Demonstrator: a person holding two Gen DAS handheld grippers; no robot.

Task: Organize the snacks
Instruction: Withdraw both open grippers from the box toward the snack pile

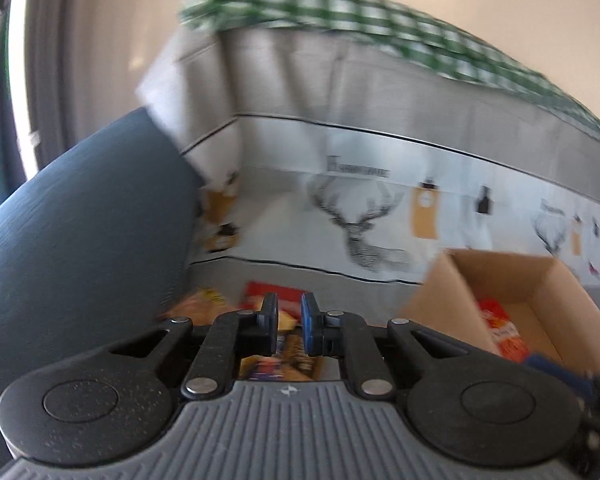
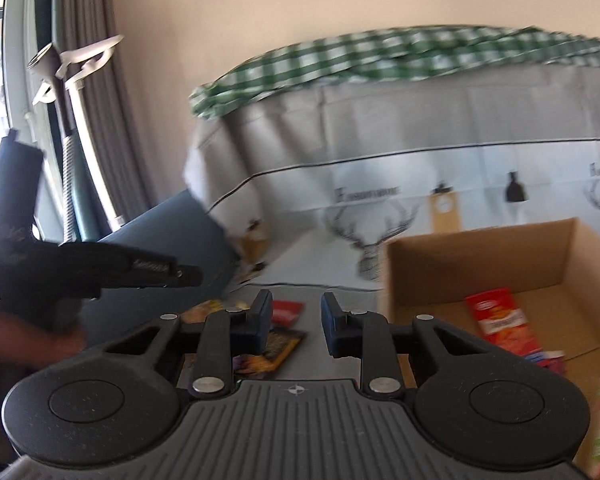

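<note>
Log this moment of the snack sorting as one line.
left gripper: narrow gap, empty | right gripper: open, empty | cardboard box: holds red snack packet | loose snack packets: on table outside box

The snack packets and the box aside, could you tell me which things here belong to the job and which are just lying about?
Job:
cardboard box
red packet inside it
loose packets on the grey surface

Lying about:
deer-print cloth
green checked cloth
blue cushion
curtain

beige wall; grey curtain
</note>
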